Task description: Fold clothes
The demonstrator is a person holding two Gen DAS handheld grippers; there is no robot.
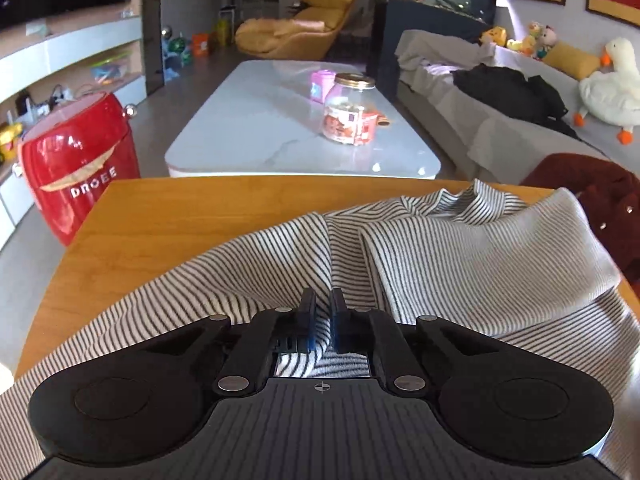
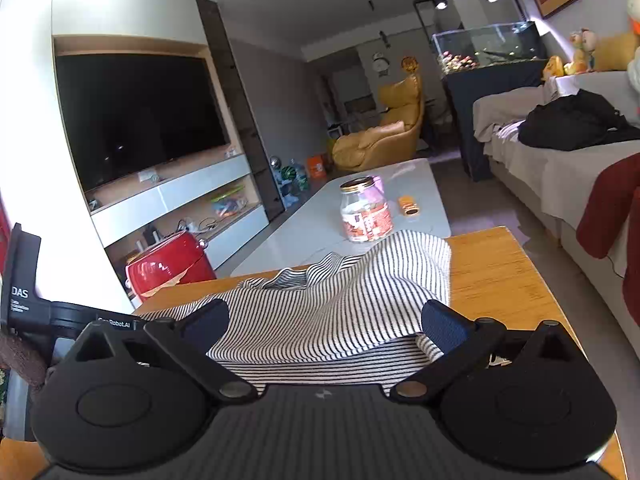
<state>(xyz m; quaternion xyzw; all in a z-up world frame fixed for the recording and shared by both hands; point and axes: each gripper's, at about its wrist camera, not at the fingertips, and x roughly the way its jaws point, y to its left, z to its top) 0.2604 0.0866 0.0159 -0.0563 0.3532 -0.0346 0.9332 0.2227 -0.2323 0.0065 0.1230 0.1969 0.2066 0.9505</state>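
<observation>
A black-and-white striped garment lies crumpled on the wooden table. My left gripper is shut on a fold of the striped garment near its front edge, and the cloth runs between the two fingers. In the right wrist view the striped garment lies bunched, with one flap folded over. My right gripper is open, its fingers spread wide above the near edge of the cloth, holding nothing. Part of the left gripper shows at the left edge of that view.
A white coffee table with a glass jar stands beyond the wooden table. A red bin is on the floor at left. A grey sofa with a dark red garment is at right.
</observation>
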